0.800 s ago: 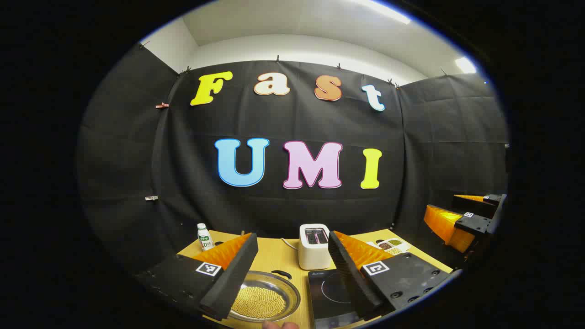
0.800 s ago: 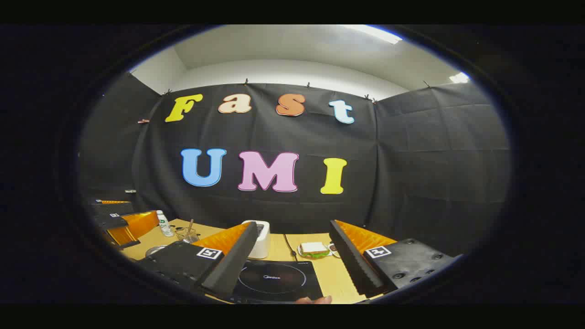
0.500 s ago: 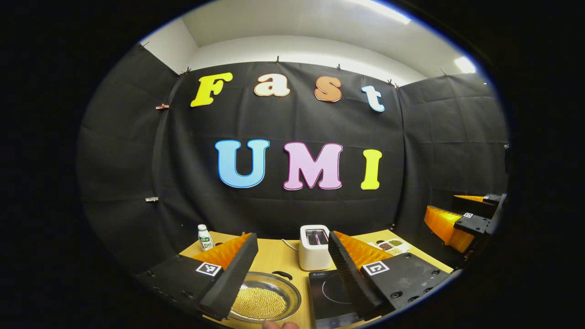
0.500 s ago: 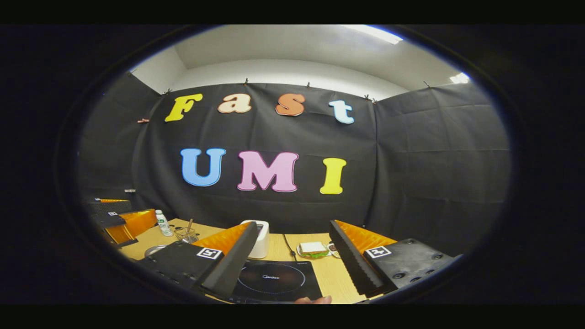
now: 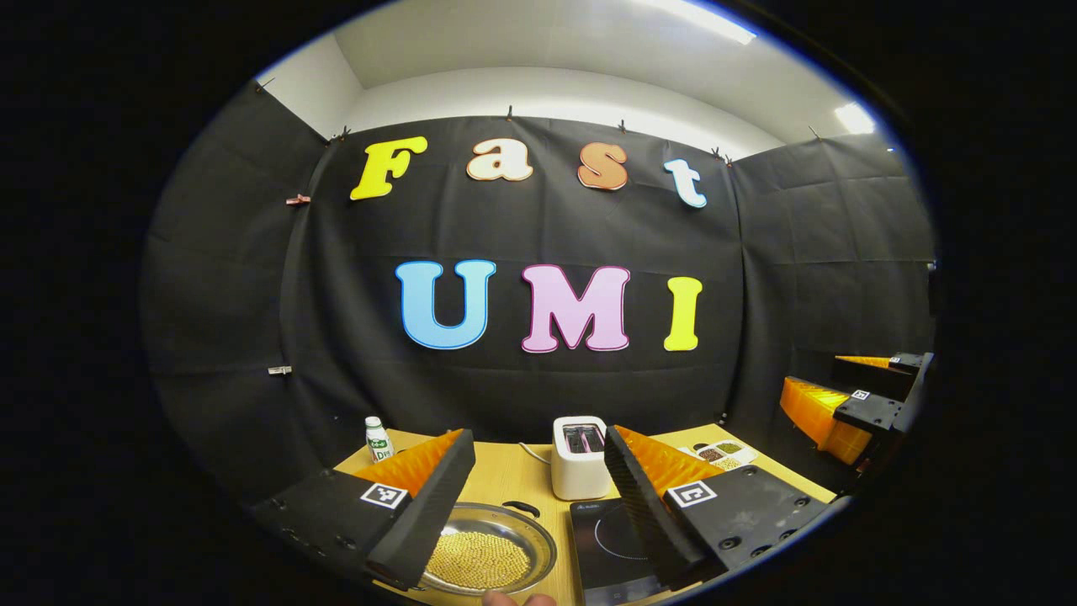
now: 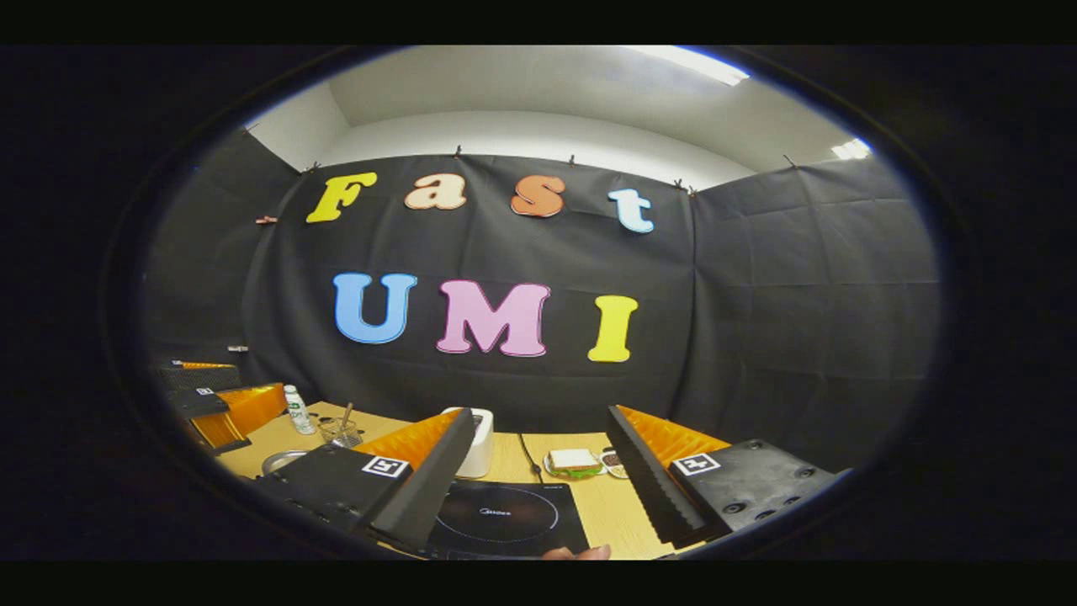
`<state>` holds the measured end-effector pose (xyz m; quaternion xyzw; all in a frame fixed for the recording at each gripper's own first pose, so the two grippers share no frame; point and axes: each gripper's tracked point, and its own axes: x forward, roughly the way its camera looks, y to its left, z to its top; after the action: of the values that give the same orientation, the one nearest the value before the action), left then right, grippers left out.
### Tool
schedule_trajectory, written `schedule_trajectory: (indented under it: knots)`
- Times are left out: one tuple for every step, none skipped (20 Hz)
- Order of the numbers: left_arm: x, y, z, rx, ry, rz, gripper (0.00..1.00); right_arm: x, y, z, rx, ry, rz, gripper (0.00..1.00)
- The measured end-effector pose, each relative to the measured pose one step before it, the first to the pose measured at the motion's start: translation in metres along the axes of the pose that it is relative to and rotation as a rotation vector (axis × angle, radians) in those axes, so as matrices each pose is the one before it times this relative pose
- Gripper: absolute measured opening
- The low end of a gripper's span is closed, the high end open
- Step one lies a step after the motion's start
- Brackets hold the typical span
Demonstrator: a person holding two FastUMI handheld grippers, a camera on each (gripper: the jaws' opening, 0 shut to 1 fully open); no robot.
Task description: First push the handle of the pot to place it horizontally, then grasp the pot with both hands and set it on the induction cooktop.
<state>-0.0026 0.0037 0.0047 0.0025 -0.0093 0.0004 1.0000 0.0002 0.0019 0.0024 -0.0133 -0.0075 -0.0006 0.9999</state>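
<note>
Both mine spread, nothing held: left gripper (image 5: pixel 538 497), right gripper (image 6: pixel 538 488). Pot (image 5: pixel 488 555) of beans sits just left of the cooktop (image 6: pixel 505 518), its handle (image 5: pixel 520 507) on the far rim. I reckon a hard shove spills beans or slides the pot.

No words could be read. The black glass induction cooktop (image 6: pixel 505 518) bore a faint central logo, too small to read, as was the green label on the small white plastic bottle (image 5: pixel 378 439) at far left. Square black-and-white coded tags (image 5: pixel 384 495) marked the left gripper (image 5: pixel 537 438) and right gripper (image 6: pixel 540 414).
</note>
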Motion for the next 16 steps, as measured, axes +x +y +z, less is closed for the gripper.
schedule_trajectory:
  knots:
    - [-0.00060, -0.00037, -0.00038, 0.00048, -0.00069, 0.00006, 0.96, -0.00010, -0.00055, 0.00031, -0.00114, -0.00018, 0.00034, 0.96]
    - [-0.00002, 0.00037, 0.00072, 0.00008, -0.00052, -0.00050, 0.96, -0.00032, 0.00055, -0.00002, -0.00120, -0.00041, 0.00027, 0.98]
    - [0.00058, -0.00005, -0.00054, -0.00017, -0.00007, -0.00127, 0.96, 0.00012, 0.00033, 0.00032, -0.00063, 0.00020, 0.00079, 0.96]
    - [-0.00029, -0.00039, 0.00063, -0.00122, -0.00087, -0.00126, 0.96, 0.00003, -0.00007, -0.00030, -0.00061, -0.00026, -0.00014, 0.98]
    - [-0.00057, -0.00007, -0.00012, -0.00339, -0.00254, -0.00292, 0.96, -0.00021, 0.00004, 0.00124, -0.00067, -0.00071, 0.00031, 0.98]
    - [-0.00037, 0.00032, 0.00096, -0.00349, -0.00218, -0.00054, 0.96, 0.00029, -0.00029, -0.00043, -0.00039, -0.00113, -0.00059, 0.98]
    - [-0.00039, -0.00077, -0.00011, -0.00231, -0.00128, -0.00398, 0.96, -0.00055, 0.00024, 0.00013, -0.00041, -0.00119, -0.00094, 0.98]
    - [-0.00020, -0.00138, 0.00104, 0.00033, -0.00069, -0.00353, 0.94, 0.00056, 0.00000, -0.00062, -0.00124, 0.00056, -0.00041, 0.98]
    - [-0.00143, -0.00037, 0.00075, 0.00251, -0.00311, -0.00323, 0.85, -0.00019, -0.00020, -0.00020, -0.00070, 0.00042, -0.00107, 0.98]
    - [-0.00173, -0.00002, 0.00205, 0.00605, -0.00571, -0.00044, 0.81, 0.00024, 0.00008, 0.00026, -0.00027, 0.00005, -0.00068, 0.98]
    - [-0.00227, 0.00206, 0.00393, 0.00658, -0.01423, 0.00548, 0.69, -0.00040, 0.00008, 0.00008, -0.00054, 0.00015, -0.00045, 0.98]
    - [-0.00189, -0.00135, 0.00466, 0.00420, -0.01432, -0.01299, 0.56, 0.00042, 0.00048, -0.00014, -0.00092, 0.00072, 0.00097, 0.98]
    - [-0.00147, -0.00947, -0.00074, 0.00089, -0.00243, -0.03880, 0.44, -0.00038, -0.00074, -0.00007, -0.00184, 0.00060, -0.00074, 0.98]
    - [0.00062, -0.01889, -0.00216, -0.00917, 0.01608, -0.09049, 0.32, 0.00023, 0.00038, -0.00058, -0.00182, -0.00006, 0.00128, 0.98]
    - [0.00175, -0.01175, -0.00806, -0.00422, 0.02327, -0.05234, 0.20, -0.00066, 0.00036, -0.00011, -0.00187, 0.00095, 0.00081, 0.98]
    - [-0.00424, -0.00884, -0.00793, 0.00488, 0.03515, -0.04132, 0.07, 0.00003, -0.00041, -0.00050, -0.00103, 0.00169, 0.00074, 0.98]
